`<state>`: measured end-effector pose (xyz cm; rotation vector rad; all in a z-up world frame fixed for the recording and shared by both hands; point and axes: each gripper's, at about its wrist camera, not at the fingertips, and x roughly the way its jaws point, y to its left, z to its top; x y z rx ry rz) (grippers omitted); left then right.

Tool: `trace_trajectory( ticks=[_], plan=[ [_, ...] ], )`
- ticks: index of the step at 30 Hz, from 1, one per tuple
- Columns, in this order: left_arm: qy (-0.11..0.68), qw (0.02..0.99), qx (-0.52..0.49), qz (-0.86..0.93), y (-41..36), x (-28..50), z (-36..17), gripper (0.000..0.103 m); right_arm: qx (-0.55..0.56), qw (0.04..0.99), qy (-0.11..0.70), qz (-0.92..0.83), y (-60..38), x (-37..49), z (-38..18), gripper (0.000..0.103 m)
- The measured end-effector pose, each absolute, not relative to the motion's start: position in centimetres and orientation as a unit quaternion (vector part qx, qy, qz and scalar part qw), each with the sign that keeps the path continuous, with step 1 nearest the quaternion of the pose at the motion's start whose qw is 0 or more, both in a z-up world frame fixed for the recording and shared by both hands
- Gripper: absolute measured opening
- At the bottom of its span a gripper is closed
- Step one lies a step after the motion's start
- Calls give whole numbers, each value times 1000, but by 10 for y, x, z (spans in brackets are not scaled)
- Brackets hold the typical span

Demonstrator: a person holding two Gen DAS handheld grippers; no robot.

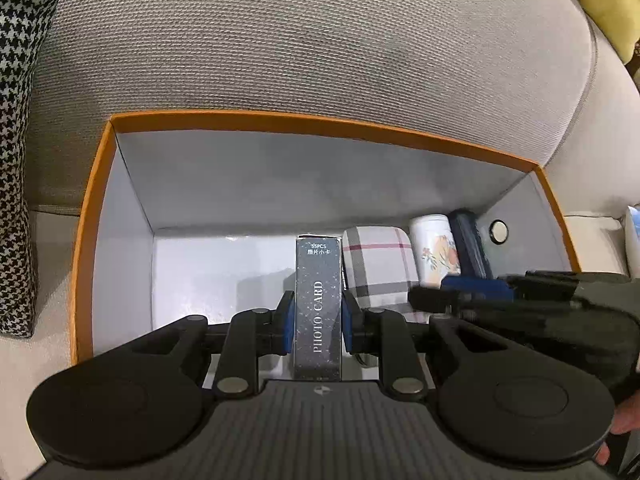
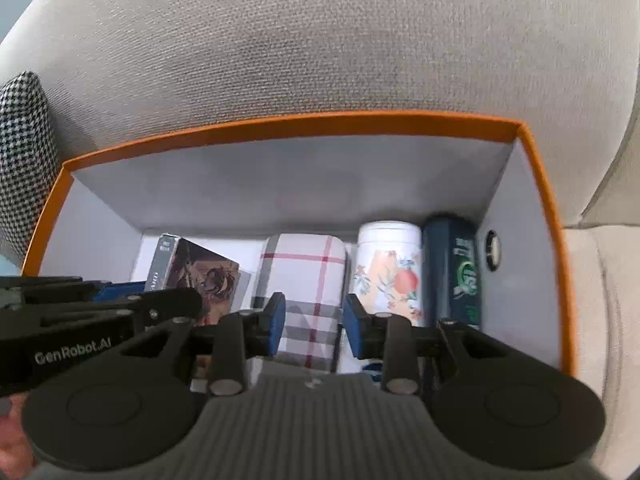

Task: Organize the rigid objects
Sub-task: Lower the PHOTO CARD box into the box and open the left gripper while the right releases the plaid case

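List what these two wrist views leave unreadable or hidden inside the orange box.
- Photo card box: lower end hidden behind the left claw body, left wrist view.
- Plaid case: near end covered by the right claw, right wrist view.
- Dark blue can: label print blurred, unreadable.
- Orange box: near wall hidden in both views.

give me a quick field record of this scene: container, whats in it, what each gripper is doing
container: orange-rimmed box, white inside, on a grey sofa
contents, left to right: photo card box, plaid case, floral canister, dark blue can
left gripper: shut on the photo card box, held upright inside the box
right gripper: open, over the plaid case, pads not pressing it
beside the sofa: houndstooth cushion
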<state>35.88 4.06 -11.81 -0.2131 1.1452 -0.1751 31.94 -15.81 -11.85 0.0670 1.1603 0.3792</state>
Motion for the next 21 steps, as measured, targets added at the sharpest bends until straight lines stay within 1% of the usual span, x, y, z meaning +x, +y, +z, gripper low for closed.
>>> trace_trajectory(
  ticks=[3, 5, 14, 15, 17, 19, 21],
  plan=[
    [537, 831, -116, -82, 46, 360, -119, 25, 8, 801, 562, 206, -159, 318, -121, 34],
    [535, 830, -135, -82, 49, 363, -122, 25, -5, 802, 564, 195, -160, 314, -122, 33],
    [536, 822, -176, -81, 56, 376, -137, 26, -1, 801, 563, 203, -164, 308, -126, 34],
    [538, 822, -169, -77, 55, 376, -137, 27, -1, 802, 562, 203, -163, 307, -125, 34],
    [541, 830, -117, -65, 48, 375, -132, 36, -1, 802, 562, 205, -159, 305, -128, 34],
    [538, 838, -64, -62, 39, 372, -128, 39, -6, 800, 563, 210, -159, 302, -125, 34],
    [546, 834, -34, -68, 35, 372, -126, 41, -17, 796, 565, 215, -158, 302, -125, 34]
  ],
)
